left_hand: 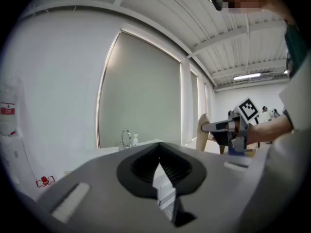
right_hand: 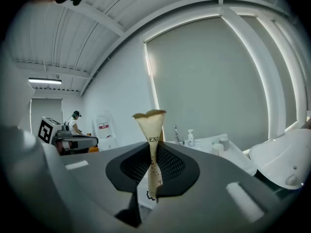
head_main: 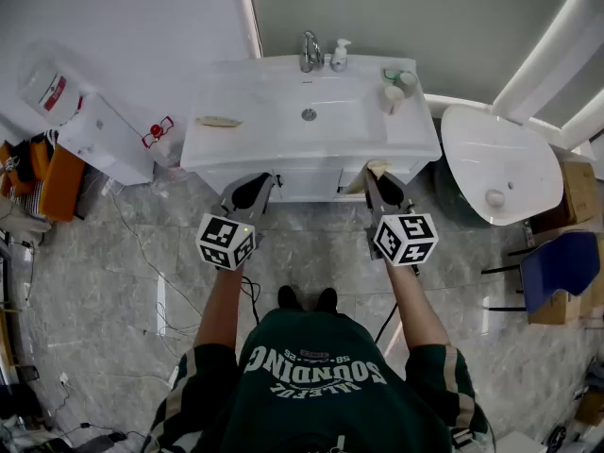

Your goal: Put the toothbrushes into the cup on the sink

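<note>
Nearest the head camera is the person's green shirt [head_main: 321,366], with both arms reaching forward toward the sink [head_main: 283,144].

On the left, the left gripper [head_main: 257,185] hovers in front of the cabinet. Its jaws are clenched tip to tip with nothing between them. On the right, the right gripper [head_main: 380,182] has its jaws grasping a wrapped toothbrush [right_hand: 151,135], pinched low so the flared end of the paper stands up above them.

Across the sink from left to right lie a second wrapped toothbrush [head_main: 219,121] flat on the left ledge, the faucet [head_main: 310,53], a soap bottle [head_main: 340,57], and the cup [head_main: 391,98] on the right ledge among other small vessels.

I judge the step to be carrying the first brush to the cup. It is lifted but well short of it. The next move calls for reaching forward and right over the rim, tipping the wrapper downward, then releasing.

The brush itself is hidden inside its paper. The cup's mouth is too small to tell whether it holds anything. From the left gripper view, the toothbrush lying on the ledge is not visible.
</note>
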The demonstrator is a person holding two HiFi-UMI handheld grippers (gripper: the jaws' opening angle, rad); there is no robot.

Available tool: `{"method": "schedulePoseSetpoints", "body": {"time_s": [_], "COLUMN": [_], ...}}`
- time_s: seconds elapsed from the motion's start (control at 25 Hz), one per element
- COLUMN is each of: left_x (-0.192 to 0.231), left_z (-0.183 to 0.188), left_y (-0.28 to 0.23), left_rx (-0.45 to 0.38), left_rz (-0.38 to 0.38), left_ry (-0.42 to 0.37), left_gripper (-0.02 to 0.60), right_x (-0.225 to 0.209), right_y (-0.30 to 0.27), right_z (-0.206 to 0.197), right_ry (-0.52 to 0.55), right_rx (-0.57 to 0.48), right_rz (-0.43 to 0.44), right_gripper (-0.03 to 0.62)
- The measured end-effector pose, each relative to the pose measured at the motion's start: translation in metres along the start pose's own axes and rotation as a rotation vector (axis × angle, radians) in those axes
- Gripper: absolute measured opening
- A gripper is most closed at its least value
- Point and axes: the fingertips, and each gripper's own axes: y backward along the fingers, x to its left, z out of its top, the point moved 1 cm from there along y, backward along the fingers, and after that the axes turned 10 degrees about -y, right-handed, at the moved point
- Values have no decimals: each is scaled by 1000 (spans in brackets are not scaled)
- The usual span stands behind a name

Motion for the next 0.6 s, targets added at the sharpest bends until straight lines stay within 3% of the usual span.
{"method": "schedulePoseSetpoints", "body": {"time_s": [0.6], "left_x": [-22], "left_z": [-2], "left_y": [6], "left_rx": [-1], "left_rz": [-48], "left_ry": [22], "left_gripper": [51], "right_x": [3], "right_y": [25], "right_z": [-9], "right_ry": [8], "right_rx": [-4], "right_rz": [-35], "right_gripper": [35]}}
